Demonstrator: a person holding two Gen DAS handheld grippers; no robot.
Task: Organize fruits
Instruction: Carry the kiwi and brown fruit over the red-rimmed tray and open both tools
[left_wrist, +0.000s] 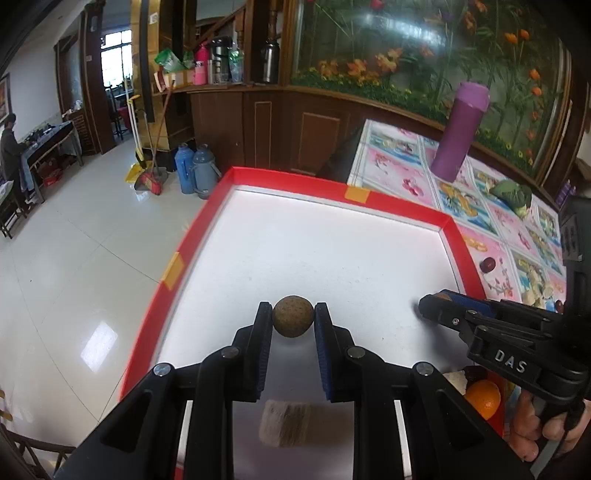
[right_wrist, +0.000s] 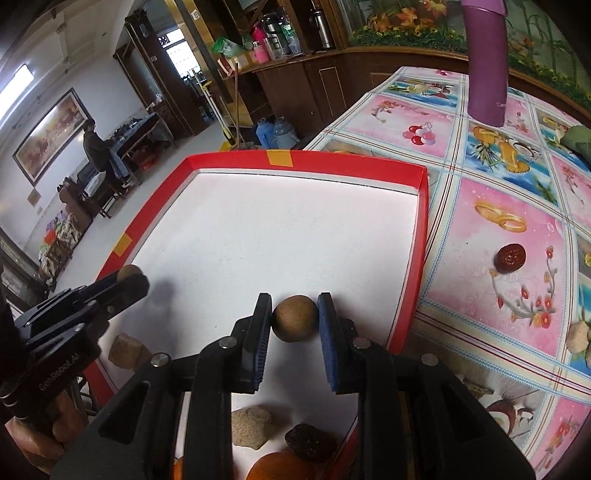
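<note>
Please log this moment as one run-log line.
left hand-held gripper: shut on left longan | right hand-held gripper: shut on right longan | both over red tray

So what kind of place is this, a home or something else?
Probably a restaurant or guesthouse hall, not a private kitchen: a wooden counter crowded with flasks, thermos jugs on the tiled floor, and a table with a printed oilcloth beside a big flower mural.
</note>
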